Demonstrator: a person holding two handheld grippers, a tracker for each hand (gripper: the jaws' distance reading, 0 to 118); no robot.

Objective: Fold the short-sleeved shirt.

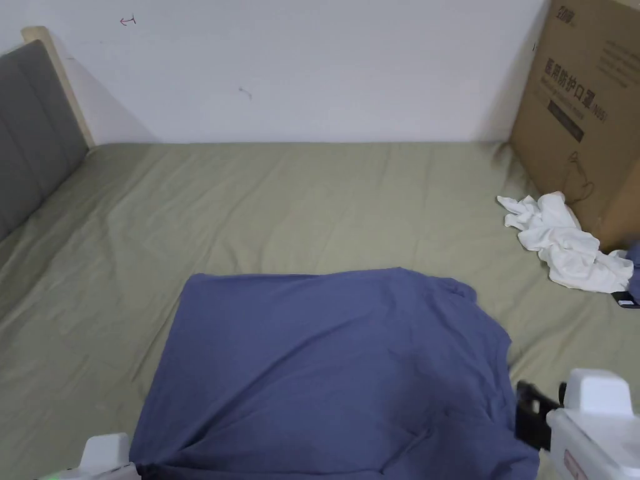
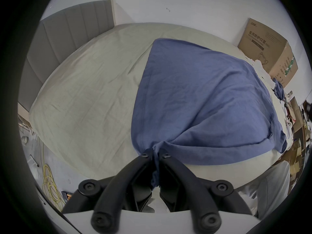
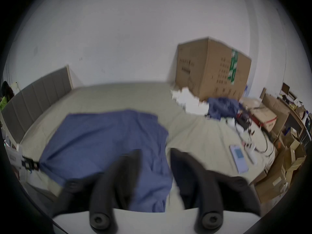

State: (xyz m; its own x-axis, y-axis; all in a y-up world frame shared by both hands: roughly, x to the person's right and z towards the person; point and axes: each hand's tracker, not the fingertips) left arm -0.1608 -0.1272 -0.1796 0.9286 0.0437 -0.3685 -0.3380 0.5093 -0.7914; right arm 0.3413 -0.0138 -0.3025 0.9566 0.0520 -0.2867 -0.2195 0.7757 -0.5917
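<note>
The blue shirt lies spread on the bed, near the front edge, a soft matte cloth with shallow creases and one rounded, folded-over hem along its right side. In the left gripper view its near corner is bunched into a tight tuft and drawn into the left gripper, whose black jaws are clenched on that cloth. The right gripper hangs over the shirt's right edge with its jaws parted and nothing pinched between them (that view is blurred). The bed sheet is pale olive and finely wrinkled. At the far right a crumpled white cloth lies against a big cardboard box standing by the wall, well apart from the shirt. A grey padded headboard with upright seams closes the left end. A second blue garment is heaped just beside the white cloth.
</note>
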